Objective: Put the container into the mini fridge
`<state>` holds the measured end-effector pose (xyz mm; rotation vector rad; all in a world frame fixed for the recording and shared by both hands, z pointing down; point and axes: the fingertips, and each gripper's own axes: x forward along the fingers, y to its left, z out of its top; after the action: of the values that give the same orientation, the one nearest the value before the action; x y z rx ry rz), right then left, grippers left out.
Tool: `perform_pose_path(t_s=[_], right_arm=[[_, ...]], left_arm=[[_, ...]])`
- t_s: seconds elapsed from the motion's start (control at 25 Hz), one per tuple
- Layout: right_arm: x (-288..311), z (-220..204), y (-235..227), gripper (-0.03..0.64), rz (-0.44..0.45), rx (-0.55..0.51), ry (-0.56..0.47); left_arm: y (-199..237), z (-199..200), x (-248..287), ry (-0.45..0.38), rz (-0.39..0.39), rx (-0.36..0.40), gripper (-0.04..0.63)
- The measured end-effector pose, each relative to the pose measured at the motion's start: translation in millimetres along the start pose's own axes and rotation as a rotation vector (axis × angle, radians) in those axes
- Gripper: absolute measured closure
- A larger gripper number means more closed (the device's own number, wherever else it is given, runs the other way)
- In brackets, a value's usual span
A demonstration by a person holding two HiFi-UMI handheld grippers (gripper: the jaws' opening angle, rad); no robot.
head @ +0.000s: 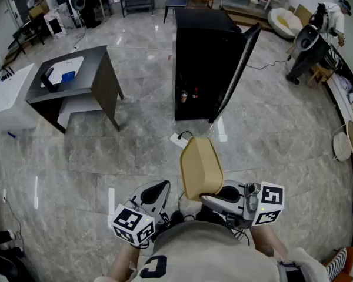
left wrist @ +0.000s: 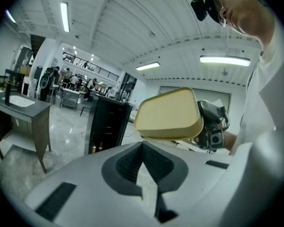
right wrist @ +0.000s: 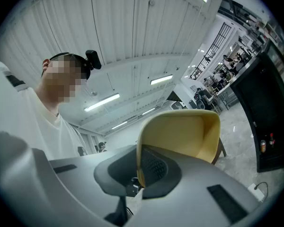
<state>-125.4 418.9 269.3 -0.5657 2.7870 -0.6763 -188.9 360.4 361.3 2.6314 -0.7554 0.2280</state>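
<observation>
Status: carrying stage; container not yet at the fridge.

The container [head: 201,169] is a pale yellow, open-topped tub with rounded corners, and it appears empty. It is held off the floor [head: 135,151], close in front of the person and well short of the mini fridge [head: 203,57]. It is turned on edge with its opening facing right.

The right gripper [head: 215,200] has its jaws pinching one wall of the tub at the rim, with one pad inside and one outside. The right gripper view confirms the wall seated between the pads.

The left gripper [head: 156,192] sits just left of the tub and carries nothing. Its jaws are pressed together at the tips.

The fridge stands far centre. Its door [head: 238,69] is swung open to the right, and small bottles [head: 188,94] sit low inside. A power strip [head: 177,140] lies on the floor in front of it. A grey desk [head: 100,63] stands far left.

Handling assessment: the tub looks like thin plastic, light and fairly stiff, though the wall may flex under a single-edge pinch. The surface looks smooth, so it could pivot or slip if swung. The rim is the sensible hold. Supporting the opposite wall with the free gripper would steady it when passing the door and setting it on a shelf.
</observation>
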Motion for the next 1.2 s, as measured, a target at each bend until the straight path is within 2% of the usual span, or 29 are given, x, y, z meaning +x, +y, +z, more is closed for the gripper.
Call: perform_pose_path(t_s=[0.12,0.24,0.48,0.72,1.04,1.2], right_arm=[[-8.6,3.4,6.3,0.584,-0.004,0.000,-0.006],[-22.6,5.9,6.9,0.584,-0.021,0.007,-0.031],[-63.6,25.4,-12.3,0.584,-0.037,-0.054,-0.048],[-108.9,32.2,-38.1,0.584,-0.070,-0.204,0.110],[-175.5,51.9,-67.3,0.584,-0.007,-0.220,0.142],[-198.4,54.3,-69.6,0.584,0.019,-0.266,0.151]], left_arm=[[-21.6,15.8,2.9,-0.024,-0.046,0.055,0.538],[-40.8,21.8,13.6,-0.013,-0.085,0.098,0.538],[-61.0,32.6,70.9,0.003,-0.093,0.108,0.538],[-96.8,41.2,137.8,0.051,-0.110,0.208,0.538],[-113.1,42.5,196.9,0.077,-0.028,0.149,0.538],[-131.2,44.5,214.9,0.094,-0.032,0.174,0.538]])
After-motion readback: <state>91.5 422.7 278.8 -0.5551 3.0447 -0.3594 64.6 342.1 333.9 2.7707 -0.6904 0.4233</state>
